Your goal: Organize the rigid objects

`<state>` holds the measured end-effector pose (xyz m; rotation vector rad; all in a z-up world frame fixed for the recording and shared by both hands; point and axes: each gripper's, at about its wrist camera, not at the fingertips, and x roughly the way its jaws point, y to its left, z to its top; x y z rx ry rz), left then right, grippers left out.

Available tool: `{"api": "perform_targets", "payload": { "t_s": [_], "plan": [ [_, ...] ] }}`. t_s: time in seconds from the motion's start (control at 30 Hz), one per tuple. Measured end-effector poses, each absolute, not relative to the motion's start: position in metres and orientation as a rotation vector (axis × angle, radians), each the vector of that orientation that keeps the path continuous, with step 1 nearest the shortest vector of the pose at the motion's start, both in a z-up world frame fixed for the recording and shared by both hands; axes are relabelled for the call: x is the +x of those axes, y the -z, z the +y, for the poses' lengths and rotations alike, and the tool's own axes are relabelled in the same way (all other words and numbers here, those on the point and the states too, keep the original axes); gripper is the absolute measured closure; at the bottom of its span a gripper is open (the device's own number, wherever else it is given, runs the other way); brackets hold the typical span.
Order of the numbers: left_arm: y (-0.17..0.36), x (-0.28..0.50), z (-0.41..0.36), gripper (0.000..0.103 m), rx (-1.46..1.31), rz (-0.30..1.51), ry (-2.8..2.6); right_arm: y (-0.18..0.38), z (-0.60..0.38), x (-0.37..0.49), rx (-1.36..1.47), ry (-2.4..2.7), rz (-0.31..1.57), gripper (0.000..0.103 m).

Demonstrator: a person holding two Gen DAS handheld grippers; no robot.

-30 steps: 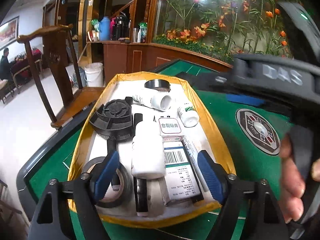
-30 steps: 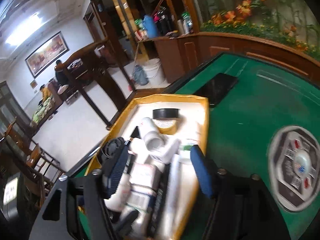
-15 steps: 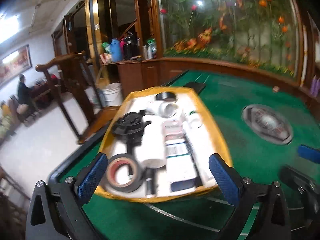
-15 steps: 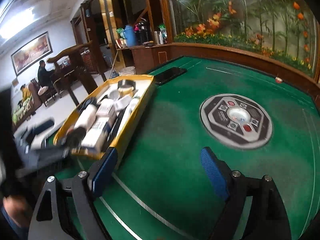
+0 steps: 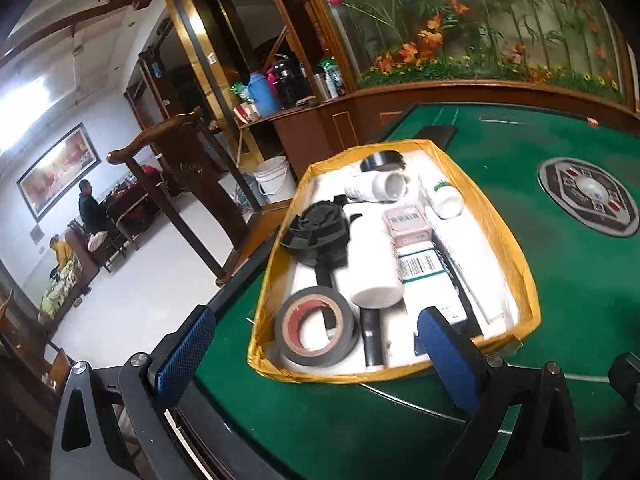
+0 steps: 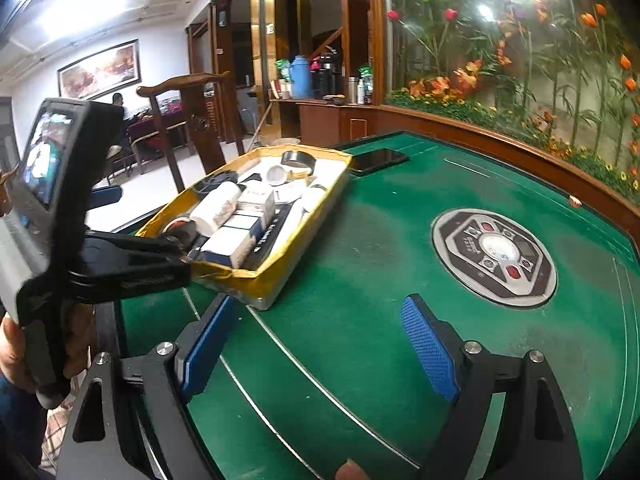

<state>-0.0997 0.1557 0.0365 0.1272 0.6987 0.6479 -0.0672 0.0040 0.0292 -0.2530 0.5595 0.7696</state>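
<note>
Green felt gaming table (image 6: 360,320) with round grey control panel (image 6: 494,256) at centre. Near its left edge, yellow-taped shallow white tray (image 5: 516,264) packed with objects: white plastic bottle (image 5: 374,264) lying flat, black electrical tape roll (image 5: 318,330), barcoded white-green box (image 5: 420,268). Left gripper (image 5: 316,350) just before the tray's near rim, jaws just opened wide, nothing between. Right gripper (image 6: 320,350) over bare felt beside the tray, jaws likewise just spread, empty. Behind, wooden chair (image 5: 176,184), flower mural (image 6: 520,60).
</note>
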Motion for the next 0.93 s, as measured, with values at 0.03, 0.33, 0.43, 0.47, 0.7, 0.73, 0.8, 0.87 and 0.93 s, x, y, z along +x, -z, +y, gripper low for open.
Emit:
{"api": "perform_targets", "payload": {
  "t_s": [0.03, 0.33, 0.43, 0.47, 0.7, 0.73, 0.8, 0.87, 0.93],
  "plan": [
    [-0.036, -0.100, 0.155, 0.001, 0.125, 0.697, -0.643, -0.029, 0.006, -0.067, -0.260, -0.772, 0.555, 0.018],
    [-0.041, -0.106, 0.162, 0.001, 0.055, 0.687, -0.616, -0.026, 0.010, -0.068, -0.267, -0.781, 0.567, 0.018],
    [-0.040, -0.107, 0.162, 0.001, 0.053, 0.687, -0.620, -0.026, 0.011, -0.068, -0.268, -0.780, 0.567, 0.018],
    [-0.040, -0.107, 0.163, 0.001, 0.050, 0.689, -0.614, -0.026, 0.011, -0.067, -0.268, -0.780, 0.567, 0.018],
    [-0.042, -0.109, 0.166, 0.001, 0.021, 0.692, -0.589, -0.025, 0.011, -0.067, -0.267, -0.781, 0.570, 0.018],
    [-0.042, -0.110, 0.167, 0.001, 0.013, 0.693, -0.584, -0.025, 0.011, -0.067, -0.267, -0.780, 0.569, 0.018],
    [-0.043, -0.114, 0.170, 0.001, -0.008, 0.689, -0.568, -0.025, 0.011, -0.067, -0.269, -0.780, 0.570, 0.018],
    [-0.044, -0.117, 0.170, 0.001, -0.013, 0.674, -0.571, -0.024, 0.011, -0.067, -0.269, -0.781, 0.571, 0.018],
    [-0.045, -0.118, 0.169, 0.001, -0.001, 0.668, -0.581, -0.023, 0.012, -0.067, -0.269, -0.781, 0.570, 0.018]
  ]
}}
